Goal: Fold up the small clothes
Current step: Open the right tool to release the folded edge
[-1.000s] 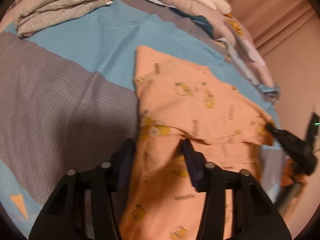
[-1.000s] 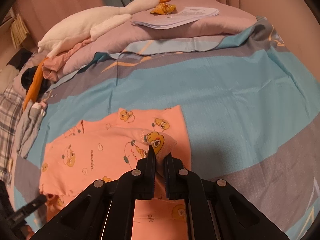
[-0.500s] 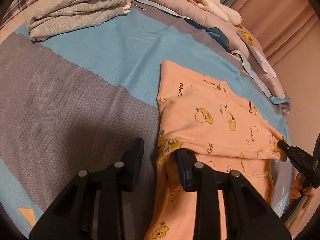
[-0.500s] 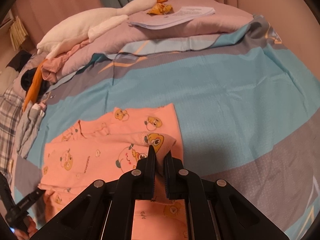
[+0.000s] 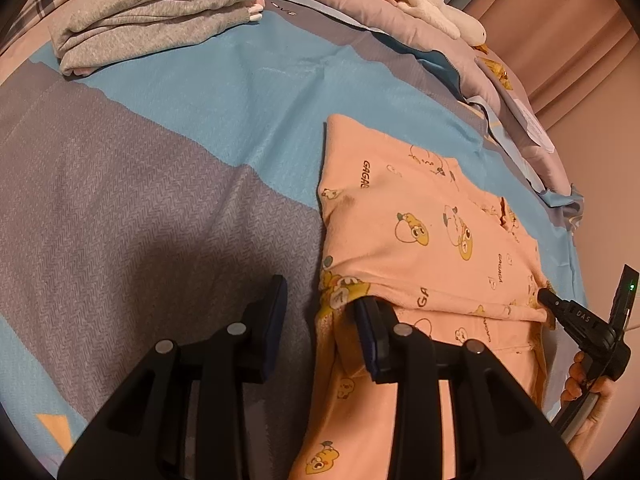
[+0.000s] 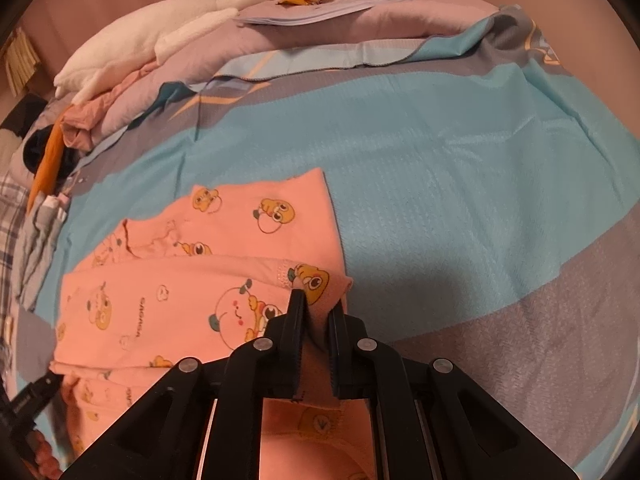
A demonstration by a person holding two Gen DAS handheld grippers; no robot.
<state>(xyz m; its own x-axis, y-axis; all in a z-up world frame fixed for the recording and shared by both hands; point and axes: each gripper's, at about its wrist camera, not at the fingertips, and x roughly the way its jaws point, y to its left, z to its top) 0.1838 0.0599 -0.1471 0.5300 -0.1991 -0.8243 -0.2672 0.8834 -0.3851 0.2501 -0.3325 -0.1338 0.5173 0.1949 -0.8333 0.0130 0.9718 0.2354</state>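
Right wrist | right tool (image 6: 316, 312) clamps pink garment (image 6: 168, 280) | pinched corner hidden

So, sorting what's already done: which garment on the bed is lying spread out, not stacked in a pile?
The peach cartoon-print garment, mid-fold with the right gripper shut on its folded edge. The grey clothes sit stacked near the bed's far side.

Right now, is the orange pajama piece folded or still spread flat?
Partly folded: the orange pajama piece has one layer doubled over another, its corner pinched by the right gripper.
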